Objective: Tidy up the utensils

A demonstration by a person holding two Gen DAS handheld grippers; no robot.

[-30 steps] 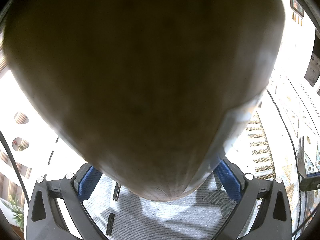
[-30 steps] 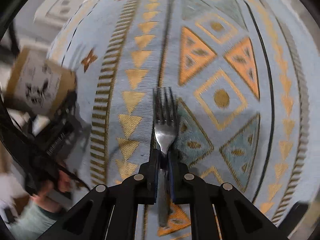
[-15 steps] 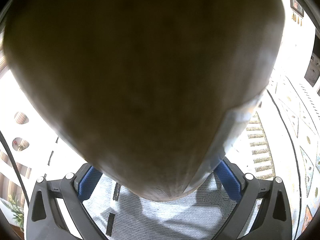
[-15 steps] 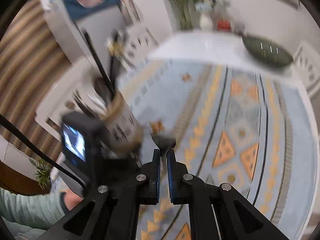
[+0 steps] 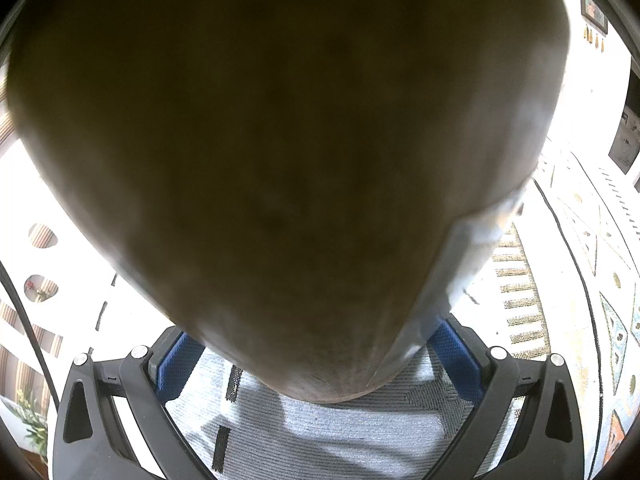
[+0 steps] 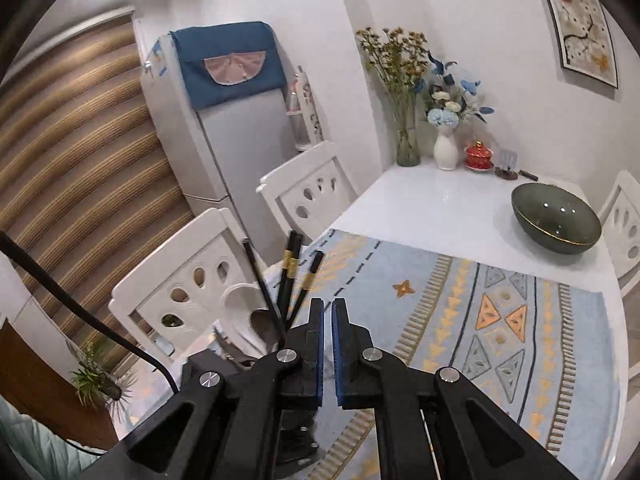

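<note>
Left gripper (image 5: pixel 316 360): jaws clamped across the brown holder (image 5: pixel 280 160), low on its round wall, so it could slip or twist out if the grip eases. It fills the left view, so I can't tell whether its base touches the mat (image 6: pixel 500 320).

Right gripper (image 6: pixel 327 312): jaws closed, nothing visible between the pads. It's just beside the chopsticks (image 6: pixel 290 272) and spoon (image 6: pixel 262 326) standing in the holder, so a sideways swing would clip the sticks and tip them out onto the worktop (image 6: pixel 432 204).

The bowl (image 6: pixel 556 218) is well apart, no risk.
</note>
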